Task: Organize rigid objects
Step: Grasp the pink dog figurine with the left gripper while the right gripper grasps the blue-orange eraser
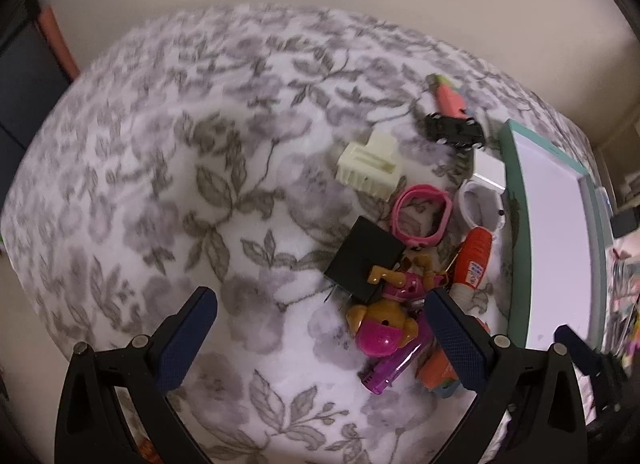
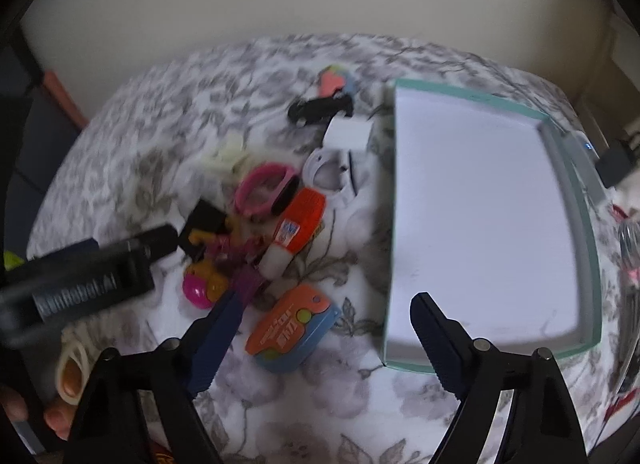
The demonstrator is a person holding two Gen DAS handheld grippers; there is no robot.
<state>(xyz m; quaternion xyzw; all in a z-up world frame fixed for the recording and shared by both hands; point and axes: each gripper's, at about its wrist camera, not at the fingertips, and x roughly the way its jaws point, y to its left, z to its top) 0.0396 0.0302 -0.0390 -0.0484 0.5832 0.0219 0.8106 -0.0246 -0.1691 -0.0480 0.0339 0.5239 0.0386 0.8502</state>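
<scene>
A pile of small objects lies on a floral cloth: a cream hair claw, a pink wristband, a black square block, a toy dog with a pink ball, an orange glue stick, a black toy car. A green-rimmed white tray lies to the right. My left gripper is open above the cloth, left of the pile. My right gripper is open over an orange and blue toy. The left gripper also shows in the right wrist view.
A white charger block and a white ring-shaped piece lie beside the tray's left rim. A pink and blue item lies at the far side. A wall stands behind the table. Clutter sits beyond the tray at right.
</scene>
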